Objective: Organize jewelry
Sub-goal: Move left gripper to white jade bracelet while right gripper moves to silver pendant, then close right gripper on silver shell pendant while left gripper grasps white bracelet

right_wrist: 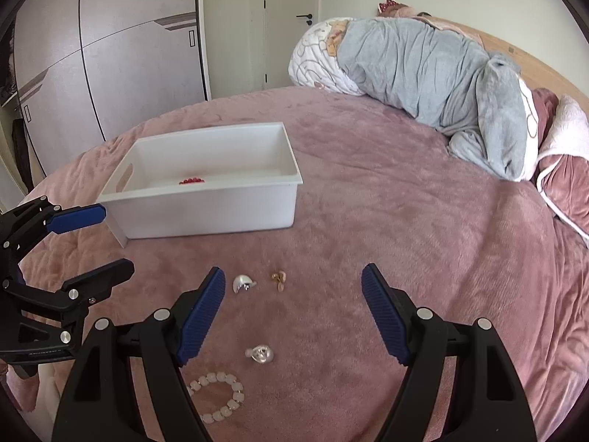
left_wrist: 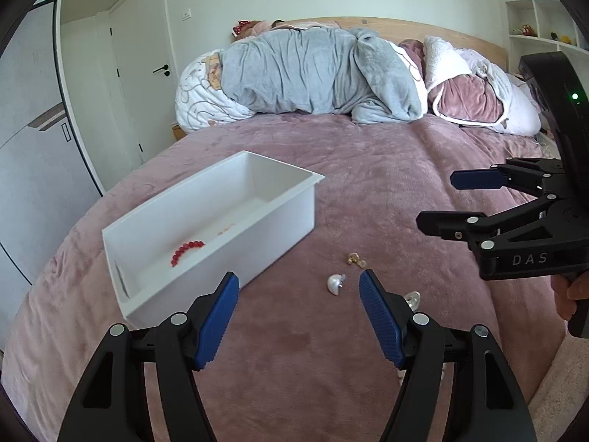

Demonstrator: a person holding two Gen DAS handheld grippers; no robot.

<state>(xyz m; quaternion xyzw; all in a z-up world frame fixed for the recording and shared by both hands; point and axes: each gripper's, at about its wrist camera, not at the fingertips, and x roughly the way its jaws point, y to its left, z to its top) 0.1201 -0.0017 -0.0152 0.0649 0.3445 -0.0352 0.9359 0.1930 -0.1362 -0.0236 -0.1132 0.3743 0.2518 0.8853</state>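
Observation:
A white box [left_wrist: 279, 217] [right_wrist: 206, 204] stands on the pink bed and holds a red bead bracelet [left_wrist: 186, 250] [right_wrist: 191, 181]. On the blanket lie a pearl earring [left_wrist: 335, 283] [right_wrist: 242, 283], a gold earring [left_wrist: 355, 259] [right_wrist: 279, 278], a clear crystal piece [right_wrist: 260, 354] [left_wrist: 413, 299] and a white bead bracelet [right_wrist: 221, 396]. My left gripper [left_wrist: 298, 287] [right_wrist: 114, 239] is open and empty, just above the blanket near the pearl earring. My right gripper [right_wrist: 292, 283] [left_wrist: 438, 199] is open and empty, above the loose jewelry.
The pink bed blanket [left_wrist: 368, 169] spreads all around. A pile of grey and white bedding [left_wrist: 313, 73] [right_wrist: 423, 66] lies at the headboard. A wardrobe [right_wrist: 110, 55] and a door [left_wrist: 143, 81] stand beyond the bed's left edge.

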